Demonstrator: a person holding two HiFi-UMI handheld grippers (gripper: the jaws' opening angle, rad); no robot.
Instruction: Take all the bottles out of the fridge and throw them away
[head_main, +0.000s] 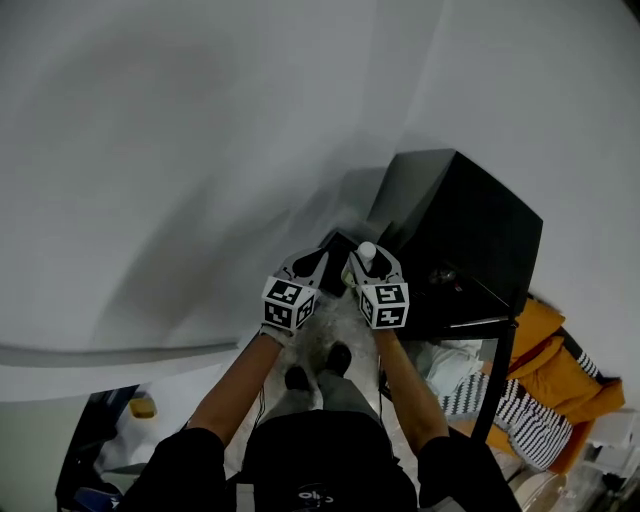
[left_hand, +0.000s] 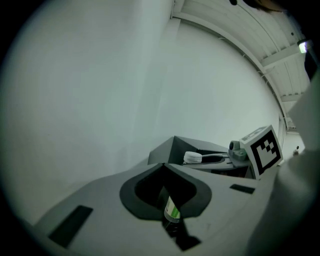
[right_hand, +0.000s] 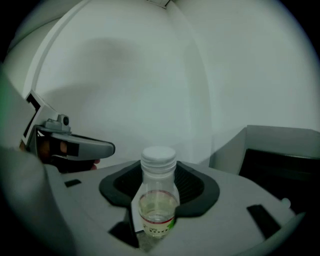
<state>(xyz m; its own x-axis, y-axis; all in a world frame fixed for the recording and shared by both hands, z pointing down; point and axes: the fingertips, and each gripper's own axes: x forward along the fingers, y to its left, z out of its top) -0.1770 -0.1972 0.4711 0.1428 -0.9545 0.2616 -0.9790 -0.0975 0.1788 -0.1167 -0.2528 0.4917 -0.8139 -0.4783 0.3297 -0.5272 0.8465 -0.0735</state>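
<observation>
Grip | right hand-held gripper (head_main: 372, 268) clamps white-capped bottle (right_hand: 158, 199) | left hand-held gripper (head_main: 306, 270) clamps green-labelled bottle (left_hand: 172, 210), unseen overhead

Beside the black box-shaped fridge (head_main: 470, 235), my left tongs (left_hand: 166, 192) cover most of a dark bottle with a green-and-white label (left_hand: 172, 210), and I can't make out its cap or base. The clear plastic bottle with a white cap (right_hand: 158, 197) has its base sunk out of view between my right tongs (right_hand: 159, 187), and its label print is too small to read.
</observation>
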